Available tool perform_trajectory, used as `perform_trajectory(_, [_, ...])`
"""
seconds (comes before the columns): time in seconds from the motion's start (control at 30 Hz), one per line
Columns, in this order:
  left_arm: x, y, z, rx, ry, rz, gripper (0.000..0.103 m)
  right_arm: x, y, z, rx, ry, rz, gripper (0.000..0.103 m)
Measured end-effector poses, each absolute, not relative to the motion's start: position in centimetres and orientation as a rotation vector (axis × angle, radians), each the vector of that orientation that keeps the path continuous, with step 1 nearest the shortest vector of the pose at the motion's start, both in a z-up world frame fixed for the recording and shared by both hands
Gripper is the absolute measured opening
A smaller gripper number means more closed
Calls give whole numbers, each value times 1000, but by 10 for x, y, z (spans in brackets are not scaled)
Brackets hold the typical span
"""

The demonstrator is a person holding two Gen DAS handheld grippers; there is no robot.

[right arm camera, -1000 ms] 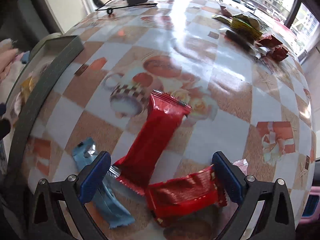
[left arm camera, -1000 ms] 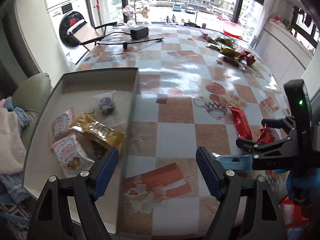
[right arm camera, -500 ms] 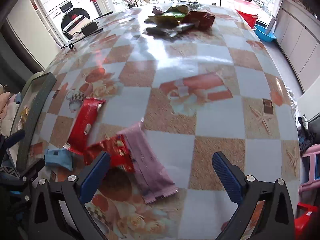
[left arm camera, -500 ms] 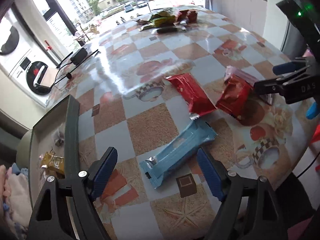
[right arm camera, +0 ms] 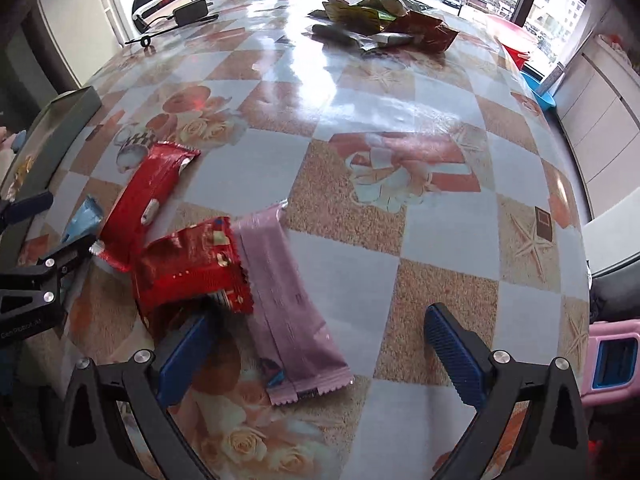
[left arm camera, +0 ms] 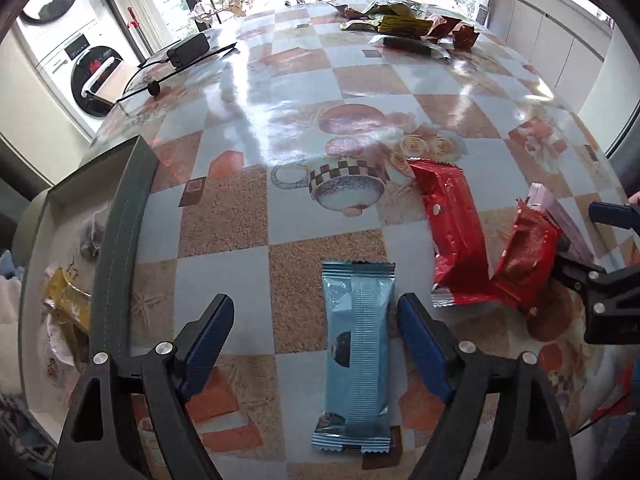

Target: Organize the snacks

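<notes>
A light-blue snack bar point(left arm camera: 356, 352) lies lengthwise on the checkered tablecloth point(left arm camera: 248, 216), between the spread, empty fingers of the left gripper point(left arm camera: 316, 328), closer to its right pad. At two o'clock from the bar sit a long red packet point(left arm camera: 456, 236) and a crumpled red pouch point(left arm camera: 528, 256), overlapping at their near ends. In the right wrist view, a pink wrapper point(right arm camera: 288, 300) rests between the wide-open, empty fingers of the right gripper point(right arm camera: 320, 340), nearer the left one, its top edge tucked under the pouch. A grey tray point(left arm camera: 120, 216) holding snacks sits at nine o'clock; a heap of packets point(left arm camera: 404, 24) at twelve.
</notes>
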State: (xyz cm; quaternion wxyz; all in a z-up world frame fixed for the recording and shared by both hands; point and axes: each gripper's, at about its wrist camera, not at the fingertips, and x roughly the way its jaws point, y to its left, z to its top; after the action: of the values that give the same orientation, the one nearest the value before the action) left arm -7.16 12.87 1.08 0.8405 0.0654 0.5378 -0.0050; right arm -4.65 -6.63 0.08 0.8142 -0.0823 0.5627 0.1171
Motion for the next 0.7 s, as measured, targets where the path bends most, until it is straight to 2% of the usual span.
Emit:
perform_trajectory(0.07, [-72, 131, 10, 116, 1126, -22, 88, -42, -63, 1, -179, 1205, 253, 102])
perform_trajectory(0.17, [-68, 142, 2, 24, 1168, -25, 103, -40, -62, 0, -182, 1206, 260, 102])
perform_trajectory(0.4, [-76, 139, 5, 11, 1135, -27, 103, -46, -63, 1, -173, 1152, 259, 102])
perform_trajectory(0.7, [-77, 141, 2, 25, 988, -66, 103, -55, -65, 0, -156, 1027, 271, 102])
